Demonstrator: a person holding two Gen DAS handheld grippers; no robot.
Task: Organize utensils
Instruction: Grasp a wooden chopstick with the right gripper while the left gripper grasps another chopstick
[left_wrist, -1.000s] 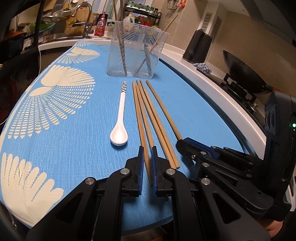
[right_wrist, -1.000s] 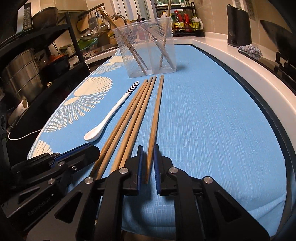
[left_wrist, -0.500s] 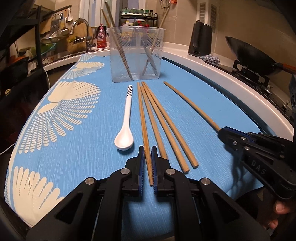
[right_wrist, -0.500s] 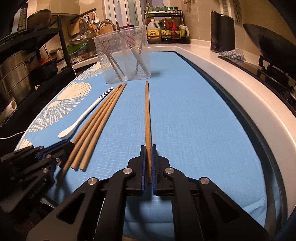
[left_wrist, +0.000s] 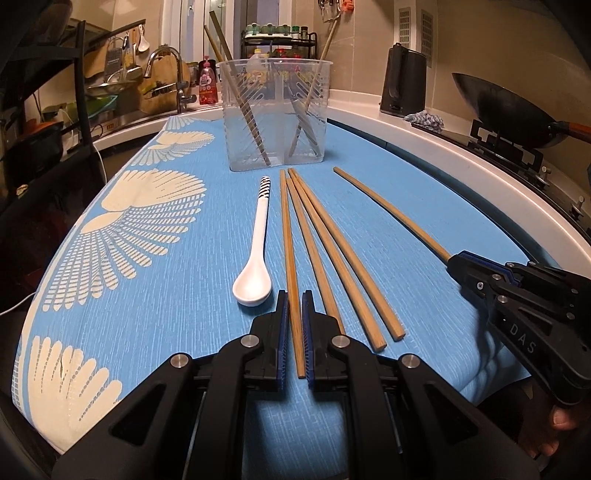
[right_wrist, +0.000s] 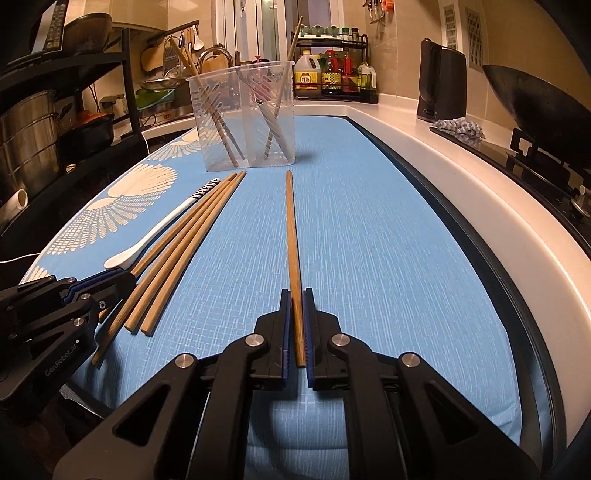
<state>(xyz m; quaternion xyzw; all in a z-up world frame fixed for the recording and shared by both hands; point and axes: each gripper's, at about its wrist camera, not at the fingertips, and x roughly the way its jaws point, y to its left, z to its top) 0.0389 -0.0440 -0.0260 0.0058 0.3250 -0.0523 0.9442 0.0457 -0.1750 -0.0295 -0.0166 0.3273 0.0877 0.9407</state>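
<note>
- Left wrist view: the left gripper (left_wrist: 294, 317) is clamped narrow on the near end of a chopstick (left_wrist: 290, 258), the leftmost of four lying together; its butt pokes out just behind the pads.
- The right gripper (right_wrist: 295, 314) is likewise pinched on a lone chopstick (right_wrist: 291, 229), which lies apart from the others and points toward the clear plastic holder (right_wrist: 245, 118).
- Taking the holder as the mark: the white spoon (left_wrist: 256, 251) lies in front of it, bowl toward the grippers, striped handle tip near its base; three loose chopsticks (left_wrist: 332, 258) fan out from just before it, right of the held one.
- Inside the holder lean more chopsticks and something pale; the ribbed wall blurs them, so I cannot tell what each is.
- A bit of the person's hand (left_wrist: 561, 430) shows under the right gripper, mostly cut off at the frame corner.
- All of it rests on a blue cloth (right_wrist: 369, 240) with cream fan shapes, laid over a white counter (right_wrist: 443, 177).
- Behind the holder: a sink tap (left_wrist: 166, 70) and bottle rack; to its right a black kettle (right_wrist: 441, 86), then a wok (left_wrist: 517, 114) on the stove.
- The cloth right of the lone chopstick is open out to the counter's edge.
</note>
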